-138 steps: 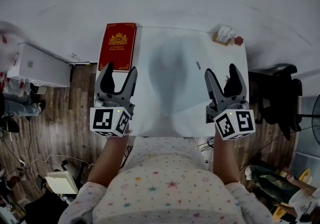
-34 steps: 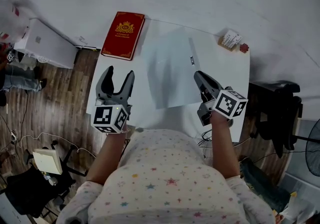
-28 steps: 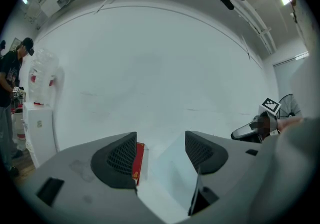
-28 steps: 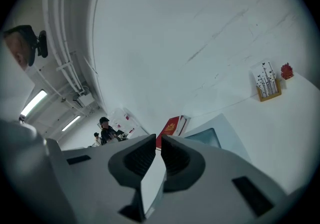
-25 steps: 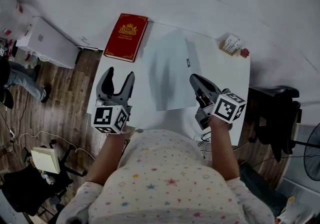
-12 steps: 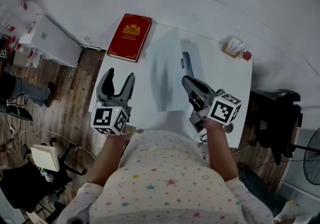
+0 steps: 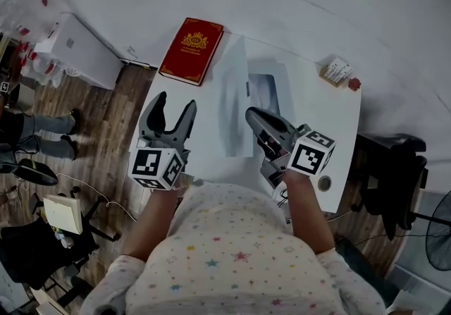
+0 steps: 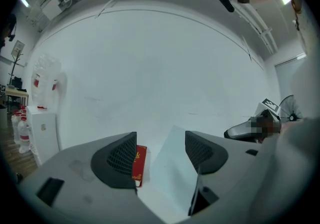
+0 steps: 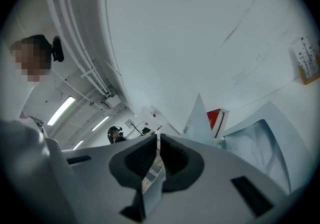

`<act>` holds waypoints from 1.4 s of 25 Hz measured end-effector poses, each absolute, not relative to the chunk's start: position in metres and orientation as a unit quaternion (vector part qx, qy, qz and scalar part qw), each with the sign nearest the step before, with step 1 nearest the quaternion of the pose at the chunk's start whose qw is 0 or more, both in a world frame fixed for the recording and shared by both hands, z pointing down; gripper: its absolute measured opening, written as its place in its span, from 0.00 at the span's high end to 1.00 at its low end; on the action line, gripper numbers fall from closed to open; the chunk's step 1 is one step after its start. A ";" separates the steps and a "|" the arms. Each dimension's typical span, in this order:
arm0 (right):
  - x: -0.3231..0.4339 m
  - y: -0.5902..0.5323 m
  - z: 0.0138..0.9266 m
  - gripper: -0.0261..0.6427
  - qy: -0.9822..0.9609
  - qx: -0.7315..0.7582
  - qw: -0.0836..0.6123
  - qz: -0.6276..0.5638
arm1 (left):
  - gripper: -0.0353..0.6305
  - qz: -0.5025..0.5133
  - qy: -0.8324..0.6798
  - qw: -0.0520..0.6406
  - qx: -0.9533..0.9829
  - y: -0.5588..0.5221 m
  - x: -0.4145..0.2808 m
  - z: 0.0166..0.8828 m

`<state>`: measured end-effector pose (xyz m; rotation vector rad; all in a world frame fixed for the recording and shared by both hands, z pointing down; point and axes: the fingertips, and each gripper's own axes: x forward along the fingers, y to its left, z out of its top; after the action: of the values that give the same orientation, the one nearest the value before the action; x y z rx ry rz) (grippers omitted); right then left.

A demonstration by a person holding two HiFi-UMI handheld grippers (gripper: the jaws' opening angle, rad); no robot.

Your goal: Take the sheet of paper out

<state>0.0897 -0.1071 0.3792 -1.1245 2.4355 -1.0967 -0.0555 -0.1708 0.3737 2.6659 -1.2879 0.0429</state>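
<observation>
Far left there's a white cabinet (image 7: 74, 46) on the wood floor, off the table (image 7: 331, 120). Then the left gripper (image 7: 174, 105), hovering over the table's left edge with its jaws spread wide and nothing in them. In the left gripper view you just look past the pads (image 8: 122, 158) at the red book (image 8: 139, 164) and the paper further back. The red book sits at the table's far left corner.

Middle of the table: the sheet of paper (image 7: 234, 102) is tipped up on edge, off the surface. The right gripper (image 7: 254, 118) has it pinched by the near edge, jaws squeezed onto it. Just right of that, flat on the table, is what looks like a clear plastic sleeve (image 7: 271, 90), though it's kinda murky. A small box (image 7: 337, 70) sits at the far right corner.
</observation>
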 end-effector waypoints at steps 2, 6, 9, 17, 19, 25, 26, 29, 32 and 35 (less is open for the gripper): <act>0.081 -0.108 0.377 0.93 0.840 -0.373 0.121 -0.375 | 0.53 0.015 -0.429 0.089 0.899 -0.172 -0.053 0.370; 0.063 -0.109 0.373 0.93 0.850 -0.351 0.120 -0.374 | 0.53 0.011 -0.421 0.085 0.903 -0.174 -0.048 0.360; 0.050 -0.110 0.375 0.93 0.854 -0.337 0.119 -0.379 | 0.53 0.014 -0.416 0.082 0.905 -0.171 -0.045 0.358; 0.027 -0.119 0.379 0.93 0.844 -0.308 0.143 -0.415 | 0.53 0.021 -0.404 0.093 0.910 -0.153 -0.040 0.363; 0.024 -0.125 0.383 0.94 0.834 -0.309 0.155 -0.430 | 0.53 0.020 -0.405 0.094 0.909 -0.150 -0.042 0.363; 0.008 -0.133 0.390 0.96 0.833 -0.304 0.148 -0.439 | 0.53 0.021 -0.405 0.095 0.909 -0.145 -0.050 0.362; 0.006 -0.134 0.390 0.96 0.835 -0.303 0.145 -0.437 | 0.53 0.023 -0.404 0.096 0.909 -0.143 -0.050 0.363; 0.000 -0.135 0.391 0.96 0.840 -0.299 0.134 -0.433 | 0.53 0.029 -0.398 0.101 0.911 -0.138 -0.049 0.366; -0.007 -0.137 0.392 0.96 0.843 -0.293 0.127 -0.432 | 0.53 0.038 -0.388 0.106 0.915 -0.131 -0.045 0.372; -0.015 -0.139 0.393 0.96 0.848 -0.288 0.119 -0.429 | 0.53 0.044 -0.386 0.115 0.914 -0.126 -0.047 0.380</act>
<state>-0.0149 -0.1388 0.3931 -0.8427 2.4785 -1.2534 -0.0466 -0.1259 0.3799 2.6798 -1.1311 0.1279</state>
